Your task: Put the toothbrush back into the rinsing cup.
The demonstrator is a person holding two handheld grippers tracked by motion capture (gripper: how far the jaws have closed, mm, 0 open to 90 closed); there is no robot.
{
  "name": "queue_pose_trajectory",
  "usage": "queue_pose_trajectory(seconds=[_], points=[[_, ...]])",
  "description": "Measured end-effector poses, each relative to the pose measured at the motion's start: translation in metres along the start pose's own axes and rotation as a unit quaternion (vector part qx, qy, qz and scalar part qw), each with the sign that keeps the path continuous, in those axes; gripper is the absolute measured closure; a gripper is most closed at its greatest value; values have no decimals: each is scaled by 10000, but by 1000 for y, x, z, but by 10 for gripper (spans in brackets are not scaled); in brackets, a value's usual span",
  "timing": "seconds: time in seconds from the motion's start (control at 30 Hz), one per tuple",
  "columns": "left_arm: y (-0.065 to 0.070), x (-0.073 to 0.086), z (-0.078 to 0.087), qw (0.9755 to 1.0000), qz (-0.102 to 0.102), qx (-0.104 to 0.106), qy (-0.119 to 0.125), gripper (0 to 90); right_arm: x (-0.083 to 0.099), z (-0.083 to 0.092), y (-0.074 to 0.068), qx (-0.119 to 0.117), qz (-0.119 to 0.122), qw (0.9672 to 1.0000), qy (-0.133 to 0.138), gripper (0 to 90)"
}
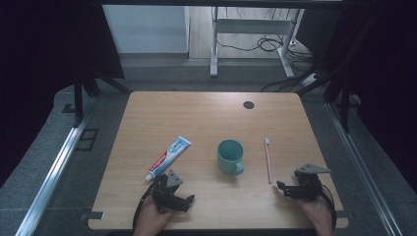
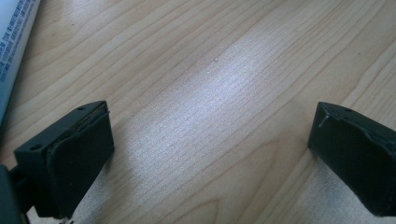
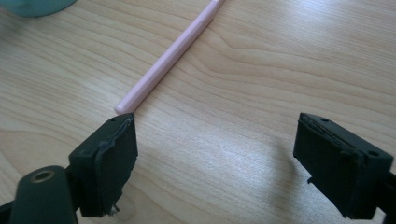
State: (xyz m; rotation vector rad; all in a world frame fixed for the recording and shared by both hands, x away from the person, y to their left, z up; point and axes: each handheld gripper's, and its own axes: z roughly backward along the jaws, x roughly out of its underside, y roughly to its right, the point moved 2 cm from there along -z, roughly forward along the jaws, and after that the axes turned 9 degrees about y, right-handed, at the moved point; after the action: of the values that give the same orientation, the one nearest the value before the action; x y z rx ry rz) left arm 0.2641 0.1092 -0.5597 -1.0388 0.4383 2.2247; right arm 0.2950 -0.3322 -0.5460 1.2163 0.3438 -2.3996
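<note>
The pink toothbrush (image 3: 170, 56) lies just ahead of the right gripper (image 3: 215, 154), whose jaws stand wide and empty; the high view adds the cup (image 1: 230, 156), toothpaste (image 1: 168, 158) and the left gripper (image 1: 189, 199), likewise wide open and empty.

So the light wooden table (image 1: 206, 118) has a teal mug (image 1: 230, 156) sitting about in the middle, upright, handle turned toward the near edge and a bit to the right. Looks empty as far as I can tell. Near the far edge, right of centre, there's a small black round cap (image 1: 249, 104) set into the tabletop. Behind the table is grey floor (image 1: 162, 76), then the white legs of another desk frame (image 1: 214, 44) with a tangle of black cables (image 1: 268, 44) lying next to it. A metal rail (image 1: 54, 172) runs along the floor on the left, and dark curtains (image 1: 49, 44) hang on both sides.
</note>
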Motion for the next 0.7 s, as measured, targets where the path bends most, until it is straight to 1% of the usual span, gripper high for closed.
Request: queue_pose_trajectory(seconds=[0.1,0.17,0.23,0.27,0.4,0.43,0.47,0.53,0.57,0.6,0.7], points=[[0,0,0,10000,0,0,1,1,-2,1,-3,46,48,10000,-42,135],[0,0,0,10000,-2,0,0,1,-3,2,-4,95,73,9999,-73,183],[0,0,0,10000,-2,-2,-1,1,-5,3,-4,92,77,9999,-72,263],[0,0,0,10000,2,-5,0,1,-6,4,-5,56,54,9999,-67,321],[0,0,0,10000,13,-15,11,1,-9,7,-4,27,91,9999,-41,463],[0,0,0,10000,13,-18,10,1,-11,8,-3,-75,30,10000,1,552],[0,0,0,10000,12,-19,8,1,-11,8,-3,-75,30,10000,1,552],[0,0,0,10000,0,-19,-1,0,-13,10,-1,-168,-11,9998,43,652],[0,0,0,10000,2,-20,0,0,-15,11,-2,-245,28,9997,41,722],[0,0,0,10000,4,-26,-1,0,-15,11,-2,-245,28,9997,41,722],[0,-1,-1,10000,3,-36,-6,0,-18,10,-4,-359,86,9993,-42,814]])
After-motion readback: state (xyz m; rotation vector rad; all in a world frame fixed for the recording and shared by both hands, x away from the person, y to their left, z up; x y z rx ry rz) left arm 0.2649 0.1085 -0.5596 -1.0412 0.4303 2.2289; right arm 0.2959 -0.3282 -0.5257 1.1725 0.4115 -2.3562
